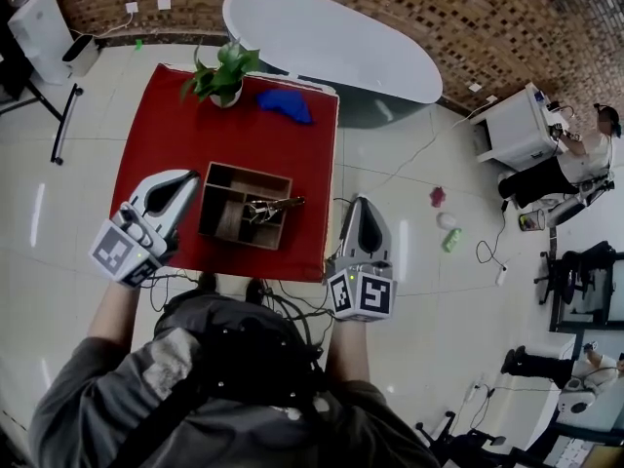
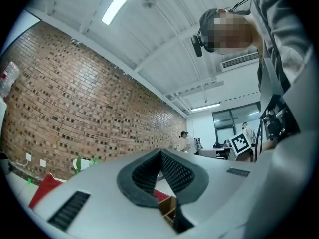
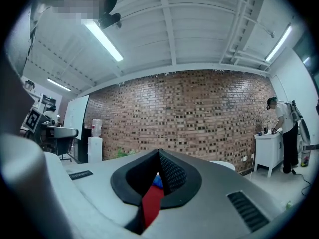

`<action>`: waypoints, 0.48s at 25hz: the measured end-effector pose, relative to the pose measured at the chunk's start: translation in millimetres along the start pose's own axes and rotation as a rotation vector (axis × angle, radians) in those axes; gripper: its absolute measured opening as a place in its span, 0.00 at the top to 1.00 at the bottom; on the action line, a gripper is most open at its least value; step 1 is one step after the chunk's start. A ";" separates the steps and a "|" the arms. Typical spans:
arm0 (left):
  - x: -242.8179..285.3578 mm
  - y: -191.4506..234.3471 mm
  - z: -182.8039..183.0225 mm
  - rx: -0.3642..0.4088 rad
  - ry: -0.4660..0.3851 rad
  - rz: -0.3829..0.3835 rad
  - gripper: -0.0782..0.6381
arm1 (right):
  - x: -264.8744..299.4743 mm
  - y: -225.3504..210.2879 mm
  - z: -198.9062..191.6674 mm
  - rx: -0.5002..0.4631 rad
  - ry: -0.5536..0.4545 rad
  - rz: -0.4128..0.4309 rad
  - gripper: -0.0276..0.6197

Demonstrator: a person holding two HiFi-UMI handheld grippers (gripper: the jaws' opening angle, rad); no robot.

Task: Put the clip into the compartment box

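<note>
The wooden compartment box (image 1: 246, 170) stands on the red surface (image 1: 166, 135) and holds the metal clip (image 1: 265, 209) in its right half, with 1 end of the clip poking over the right wall. The left claw (image 1: 190, 176) is just beside the box's left wall, its tips closed on nothing. The right claw (image 1: 363, 201) is beyond the surface's right edge, also closed and empty, so the clip lies between the 2 claws, touching neither.

The room is brightly lit by ceiling strip lights (image 3: 102, 39); glare is seen on the floor (image 1: 39, 213); edges are warped.
</note>
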State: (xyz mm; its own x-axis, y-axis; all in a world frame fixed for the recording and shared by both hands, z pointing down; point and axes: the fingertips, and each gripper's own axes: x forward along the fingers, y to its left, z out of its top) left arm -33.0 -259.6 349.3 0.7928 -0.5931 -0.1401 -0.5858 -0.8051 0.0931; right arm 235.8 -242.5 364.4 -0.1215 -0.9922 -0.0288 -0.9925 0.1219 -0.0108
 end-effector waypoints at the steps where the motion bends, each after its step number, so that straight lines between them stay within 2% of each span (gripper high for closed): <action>1: -3.8 4.2 1.8 0.005 -0.001 0.014 0.84 | 0.1 3.5 -0.1 -0.004 0.004 0.012 0.94; 5: -20.9 19.5 9.3 0.013 -0.008 0.056 0.84 | 6.5 24.8 -3.5 -0.045 0.039 0.072 0.94; 12: -44.3 30.9 14.1 0.012 0.000 0.116 0.84 | 11.4 48.4 -0.7 -0.066 0.055 0.109 0.94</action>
State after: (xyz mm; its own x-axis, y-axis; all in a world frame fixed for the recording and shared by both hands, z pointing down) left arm -88.5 -258.0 344.5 0.7198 -0.6821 -0.1286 -0.6755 -0.7310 0.0964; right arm 186.3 -247.9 364.2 -0.2279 -0.9732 0.0290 -0.9718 0.2292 0.0551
